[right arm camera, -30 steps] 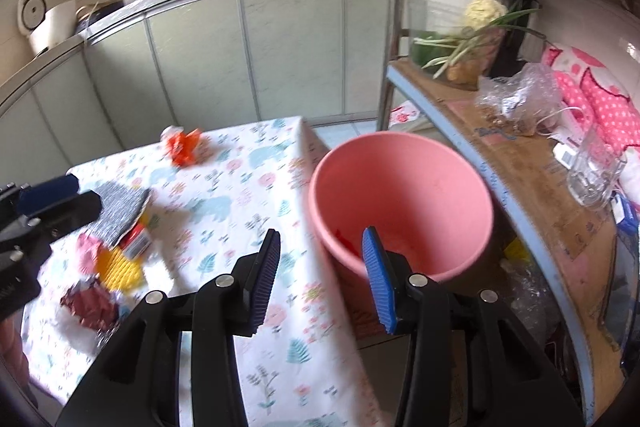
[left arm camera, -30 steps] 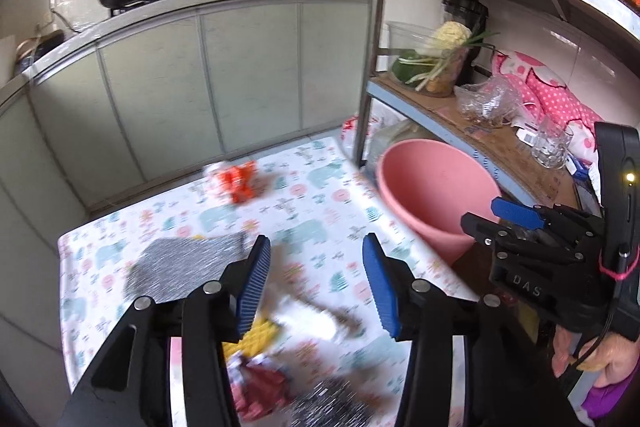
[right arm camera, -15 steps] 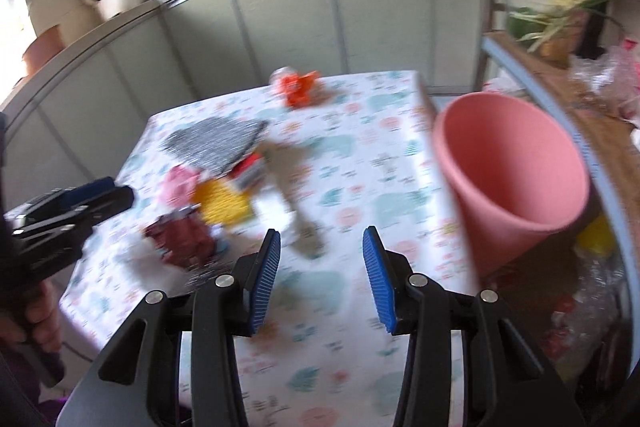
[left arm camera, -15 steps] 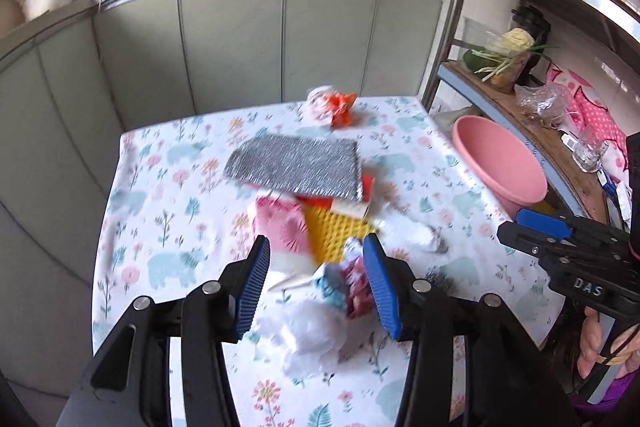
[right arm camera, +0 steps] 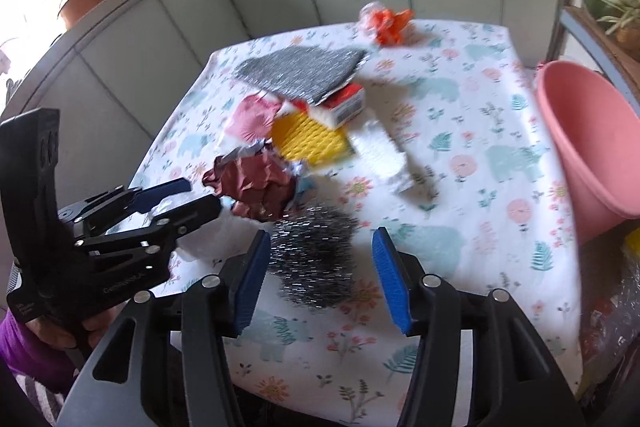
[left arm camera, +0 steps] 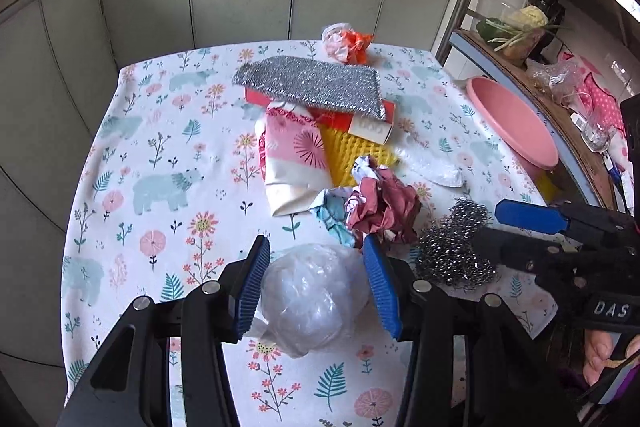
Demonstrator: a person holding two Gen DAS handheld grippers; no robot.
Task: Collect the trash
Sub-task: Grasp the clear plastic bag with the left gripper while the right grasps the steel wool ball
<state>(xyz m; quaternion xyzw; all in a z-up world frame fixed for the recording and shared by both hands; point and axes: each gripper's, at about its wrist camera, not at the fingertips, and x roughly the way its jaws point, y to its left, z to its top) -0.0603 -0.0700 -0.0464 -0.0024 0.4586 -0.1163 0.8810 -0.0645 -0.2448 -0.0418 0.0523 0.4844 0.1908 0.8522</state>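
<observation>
At lower centre of the left wrist view, the left gripper [left arm camera: 316, 291] stands with its blue pads spread on either side of a crumpled clear plastic bag [left arm camera: 314, 301] lying on the floral tablecloth [left arm camera: 160, 147]; whether the pads press the bag cannot be told. Just above and right of the bag sits a crumpled maroon wrapper [left arm camera: 384, 205], and to its right a steel wool scourer [left arm camera: 456, 247]. At lower centre of the right wrist view, the right gripper [right arm camera: 320, 279] has just been opening its jaws, which now stand wide with the scourer [right arm camera: 316, 259] between them, touching neither pad clearly (this frame is motion-blurred). Toward the upper centre of both views lie a silver scouring cloth [left arm camera: 308, 85], a yellow mesh sponge [left arm camera: 352, 151], a pink patterned packet [left arm camera: 294, 151] and an orange crumpled wrapper [left arm camera: 348, 43]. At the right edge, beside the table, stands the pink bucket [right arm camera: 592, 147].
</observation>
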